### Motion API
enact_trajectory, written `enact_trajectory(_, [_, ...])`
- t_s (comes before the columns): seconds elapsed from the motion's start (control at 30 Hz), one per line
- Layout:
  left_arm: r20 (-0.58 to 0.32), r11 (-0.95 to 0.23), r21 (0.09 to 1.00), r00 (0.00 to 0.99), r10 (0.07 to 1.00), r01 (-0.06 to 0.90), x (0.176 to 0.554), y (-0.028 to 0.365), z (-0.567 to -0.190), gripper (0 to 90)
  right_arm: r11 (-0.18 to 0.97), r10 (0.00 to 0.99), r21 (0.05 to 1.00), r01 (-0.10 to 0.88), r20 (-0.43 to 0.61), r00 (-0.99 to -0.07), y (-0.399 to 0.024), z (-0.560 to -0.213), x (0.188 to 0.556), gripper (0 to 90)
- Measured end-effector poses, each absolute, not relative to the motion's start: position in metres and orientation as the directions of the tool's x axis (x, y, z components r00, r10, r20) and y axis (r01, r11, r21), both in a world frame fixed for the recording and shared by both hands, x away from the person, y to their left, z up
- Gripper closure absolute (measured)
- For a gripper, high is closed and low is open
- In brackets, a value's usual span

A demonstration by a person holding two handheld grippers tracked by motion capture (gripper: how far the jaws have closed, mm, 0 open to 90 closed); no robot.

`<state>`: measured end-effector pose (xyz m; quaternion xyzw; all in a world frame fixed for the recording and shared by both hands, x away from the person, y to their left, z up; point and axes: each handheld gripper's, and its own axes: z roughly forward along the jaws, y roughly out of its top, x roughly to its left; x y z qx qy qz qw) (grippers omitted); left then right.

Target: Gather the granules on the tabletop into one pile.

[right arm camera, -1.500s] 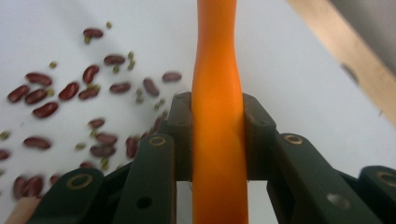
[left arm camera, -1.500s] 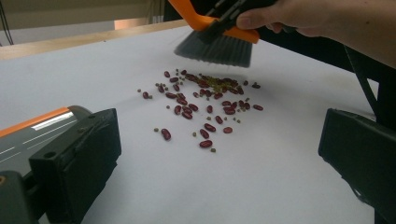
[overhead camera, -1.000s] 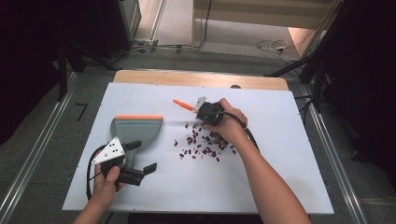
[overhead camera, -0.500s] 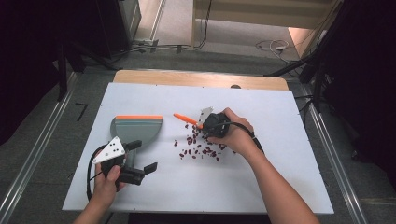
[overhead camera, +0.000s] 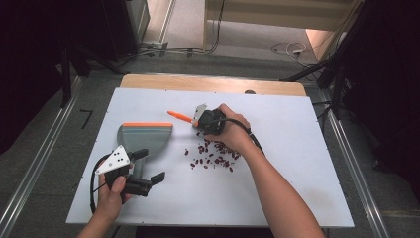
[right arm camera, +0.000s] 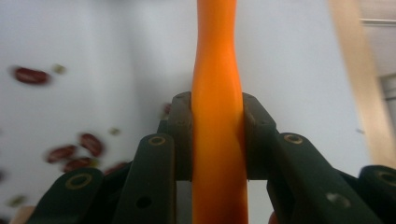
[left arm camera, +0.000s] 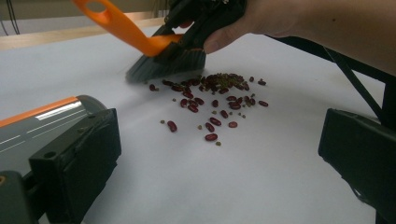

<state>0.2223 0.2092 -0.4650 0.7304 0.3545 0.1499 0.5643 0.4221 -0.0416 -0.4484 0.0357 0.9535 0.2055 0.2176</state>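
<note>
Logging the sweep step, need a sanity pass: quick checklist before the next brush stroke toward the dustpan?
1. Right gripper clamped on the brush handle: ok, jaws pinch the orange handle on both sides in the right gripper view.
2. Bristles down at the far edge of the beans: ok, per the left gripper view.
3. Dustpan on the table, left of the beans: ok.
4. Dustpan mouth facing the beans: not ok, the orange lip faces the far table edge.
5. Left gripper holding the dustpan: not ok, jaws open with bare table between them, dustpan beside one jaw.
6. Beans gathered: not ok, a loose scatter with strays.
</note>
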Motion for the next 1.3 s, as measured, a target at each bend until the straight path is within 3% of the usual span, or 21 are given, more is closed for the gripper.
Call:
enact_trajectory(0.1, [-0.185, -0.112, 0.928, 0.701, 0.689, 0.355, 0.224, 0.211, -0.466, 0.0, 0.933, 0.088, 0.353, -0.069, -0.412, -0.907, -0.04, -0.45, 0.409, 68.4])
enact_trajectory(0.47, [-0.178, -0.119, 0.927, 0.697, 0.694, 0.356, 0.223, 0.207, -0.465, 0.0, 0.928, 0.005, 0.348, -0.133, -0.368, -0.93, -0.056, -0.444, 0.377, 68.5])
enact_trajectory(0.73, [-0.177, -0.12, 0.927, 0.697, 0.695, 0.355, 0.224, 0.21, -0.466, 0.0, 0.918, 0.077, 0.381, -0.105, -0.432, -0.898, -0.056, -0.435, 0.394, 68.6])
enact_trajectory(0.87, [-0.18, -0.116, 0.927, 0.697, 0.694, 0.356, 0.224, 0.211, -0.466, 0.0, 0.936, 0.074, 0.339, -0.098, -0.461, -0.884, -0.051, -0.446, 0.4, 68.6])
enact_trajectory(1.2, [-0.171, -0.124, 0.928, 0.696, 0.697, 0.353, 0.224, 0.209, -0.465, 0.0, 0.933, -0.02, 0.319, -0.17, -0.424, -0.906, -0.056, -0.45, 0.366, 68.4])
enact_trajectory(1.3, [-0.173, -0.116, 0.929, 0.691, 0.701, 0.35, 0.224, 0.211, -0.465, 0.0, 0.927, 0.015, 0.344, -0.151, -0.434, -0.901, -0.06, -0.437, 0.361, 68.5])
